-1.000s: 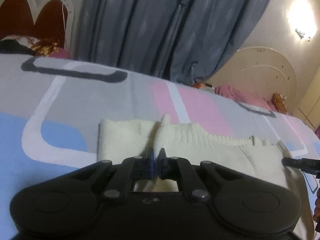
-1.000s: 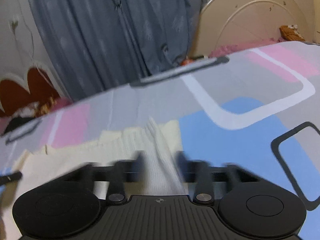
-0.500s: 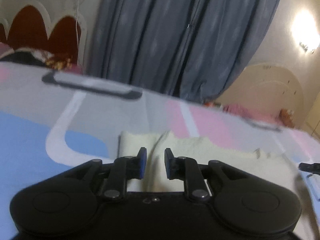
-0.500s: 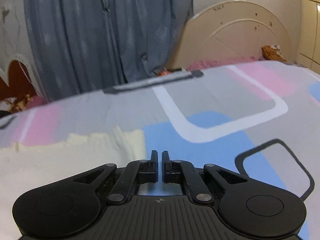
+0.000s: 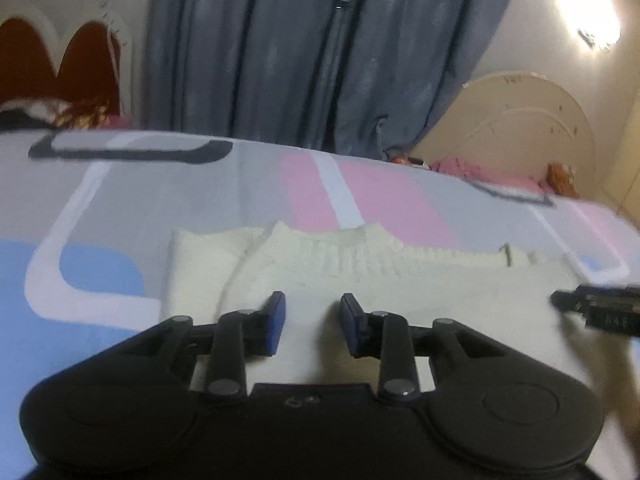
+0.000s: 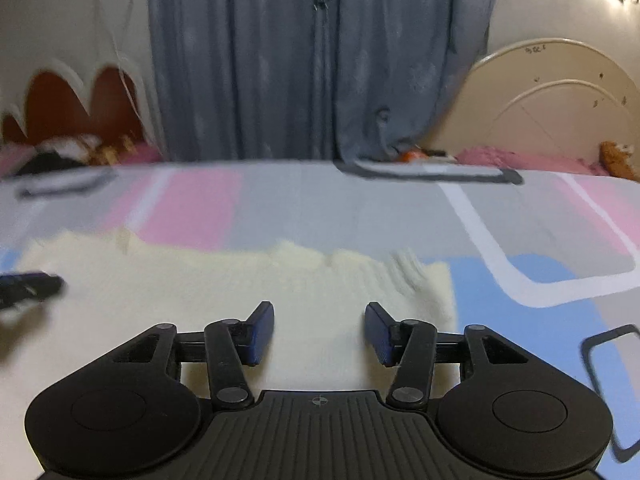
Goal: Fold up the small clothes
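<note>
Both the left tongs and right tongs gape wide, empty, above the cream knitted sweater lying flat on the bed.

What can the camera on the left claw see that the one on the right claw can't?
Only the left view shows the glowing wall lamp and the knit's left end, with its folded-over flap. Only the right view shows the knit's right end, on the bedsheet's blue patch. Both show the cream knit garment lying flat on the bedsheet, grey curtains, and an open left claw and right claw, each empty.
</note>
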Demonstrator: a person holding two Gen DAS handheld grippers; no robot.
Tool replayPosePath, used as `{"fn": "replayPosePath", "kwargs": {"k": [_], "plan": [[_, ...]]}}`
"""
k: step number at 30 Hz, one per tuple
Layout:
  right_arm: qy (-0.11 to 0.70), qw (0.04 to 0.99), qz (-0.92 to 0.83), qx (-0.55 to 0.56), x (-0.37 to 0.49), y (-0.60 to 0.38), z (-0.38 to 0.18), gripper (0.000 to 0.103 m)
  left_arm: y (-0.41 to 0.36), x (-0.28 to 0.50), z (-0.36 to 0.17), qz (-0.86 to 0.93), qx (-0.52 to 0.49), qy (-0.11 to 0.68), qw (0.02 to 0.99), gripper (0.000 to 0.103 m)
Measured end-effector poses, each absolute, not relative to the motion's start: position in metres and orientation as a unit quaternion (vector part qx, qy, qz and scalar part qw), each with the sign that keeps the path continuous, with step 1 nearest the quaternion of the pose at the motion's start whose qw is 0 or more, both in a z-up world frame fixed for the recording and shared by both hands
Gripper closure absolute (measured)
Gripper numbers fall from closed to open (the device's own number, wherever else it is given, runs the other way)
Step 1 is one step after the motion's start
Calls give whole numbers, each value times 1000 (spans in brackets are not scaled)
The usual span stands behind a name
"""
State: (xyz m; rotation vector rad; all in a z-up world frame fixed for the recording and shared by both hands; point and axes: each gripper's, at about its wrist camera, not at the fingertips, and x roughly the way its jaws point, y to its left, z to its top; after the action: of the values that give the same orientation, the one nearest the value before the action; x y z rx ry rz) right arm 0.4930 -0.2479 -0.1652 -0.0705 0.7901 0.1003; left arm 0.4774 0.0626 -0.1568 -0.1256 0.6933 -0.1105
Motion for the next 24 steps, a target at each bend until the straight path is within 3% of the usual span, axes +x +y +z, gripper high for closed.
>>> {"fn": "replayPosePath", "kwargs": {"k": [5,13,19,24], "plan": [[386,922,-6,-27,494,-284,-174,52,71,471,-155,-46,-71,337,938,77],[356,932,69,-11,454,-250,-141,53,44,432,-136,-90,-48,316,943,66],[346,931,109,-44,437,-198,-137,52,20,422,-148,-107,-30,339,934,64],[378,923,55,-48,448,-229,-153,53,32,416,-154,-100,-29,339,935,64]]}}
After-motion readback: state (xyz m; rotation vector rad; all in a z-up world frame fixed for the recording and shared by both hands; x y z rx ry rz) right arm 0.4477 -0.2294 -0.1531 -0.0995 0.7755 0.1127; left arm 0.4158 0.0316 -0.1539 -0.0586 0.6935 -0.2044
